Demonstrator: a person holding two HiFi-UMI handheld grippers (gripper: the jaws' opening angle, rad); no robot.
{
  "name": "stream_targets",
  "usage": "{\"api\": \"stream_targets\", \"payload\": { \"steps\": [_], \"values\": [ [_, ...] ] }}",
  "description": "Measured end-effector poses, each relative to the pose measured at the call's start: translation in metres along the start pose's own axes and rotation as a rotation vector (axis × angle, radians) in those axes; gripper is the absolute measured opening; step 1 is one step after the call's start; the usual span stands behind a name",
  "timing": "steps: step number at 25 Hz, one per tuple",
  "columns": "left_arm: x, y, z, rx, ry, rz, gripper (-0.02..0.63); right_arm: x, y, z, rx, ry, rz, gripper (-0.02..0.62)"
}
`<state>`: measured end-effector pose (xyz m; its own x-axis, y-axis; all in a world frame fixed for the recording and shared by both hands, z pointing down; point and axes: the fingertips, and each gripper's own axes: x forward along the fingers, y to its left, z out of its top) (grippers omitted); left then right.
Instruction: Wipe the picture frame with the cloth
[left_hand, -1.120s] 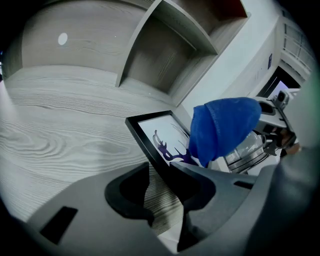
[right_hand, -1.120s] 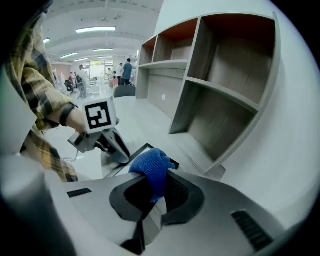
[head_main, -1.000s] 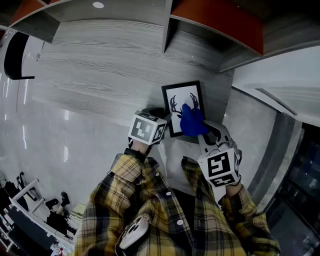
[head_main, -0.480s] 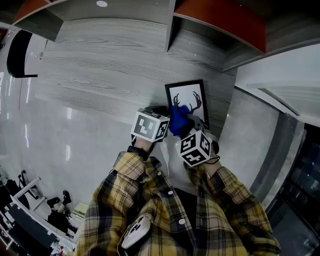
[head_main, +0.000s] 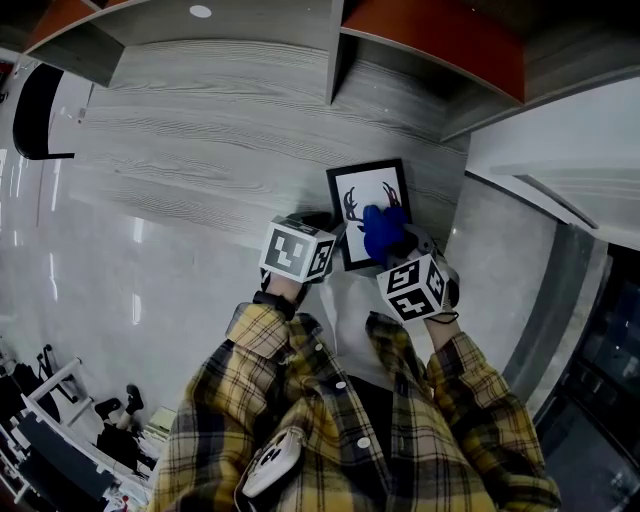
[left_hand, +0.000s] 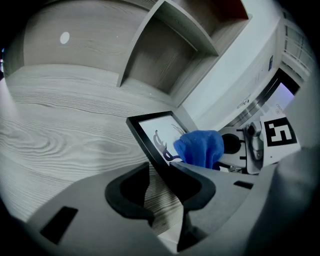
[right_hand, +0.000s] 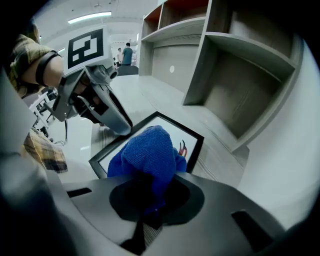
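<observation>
A black picture frame (head_main: 368, 208) with an antler drawing lies tilted on the grey wood-grain desk (head_main: 200, 120). My left gripper (head_main: 330, 240) is shut on the frame's near left edge; in the left gripper view that edge (left_hand: 150, 145) runs between its jaws (left_hand: 165, 182). My right gripper (head_main: 400, 255) is shut on a blue cloth (head_main: 382, 232), which presses on the lower right of the picture. In the right gripper view the cloth (right_hand: 147, 152) bulges out of the jaws (right_hand: 150, 192) and covers much of the frame (right_hand: 172, 129).
Open shelf compartments (head_main: 330, 40) with orange panels rise behind the desk. A white cabinet (head_main: 560, 160) stands just right of the frame. The desk's front edge meets glossy floor at the left, with a dark chair (head_main: 30, 110) at its far end.
The right gripper swept the cloth left across the picture, then back to the right. The left gripper kept its hold on the frame's edge.
</observation>
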<state>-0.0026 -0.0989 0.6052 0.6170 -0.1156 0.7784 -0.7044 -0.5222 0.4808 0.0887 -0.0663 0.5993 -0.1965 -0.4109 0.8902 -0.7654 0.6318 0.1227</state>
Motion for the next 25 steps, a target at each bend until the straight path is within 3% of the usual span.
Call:
{"api": "stream_targets", "payload": {
  "steps": [9,14,20,25],
  "values": [
    [0.001,0.001,0.001,0.002,0.000,-0.002,0.129,-0.013,-0.039,-0.035,0.058,0.054,-0.098,0.034],
    [0.001,0.001,0.002,-0.004,-0.009,0.007,0.130,-0.014,-0.044,-0.042,0.136,0.043,-0.083,0.035],
    [-0.009,0.007,0.003,-0.026,-0.105,0.001,0.130,-0.047,-0.049,-0.007,0.257,-0.105,-0.074,0.035],
    [-0.044,-0.004,0.035,0.078,-0.228,0.012,0.130,-0.089,-0.052,0.037,0.301,-0.268,-0.036,0.035]
  ]
}}
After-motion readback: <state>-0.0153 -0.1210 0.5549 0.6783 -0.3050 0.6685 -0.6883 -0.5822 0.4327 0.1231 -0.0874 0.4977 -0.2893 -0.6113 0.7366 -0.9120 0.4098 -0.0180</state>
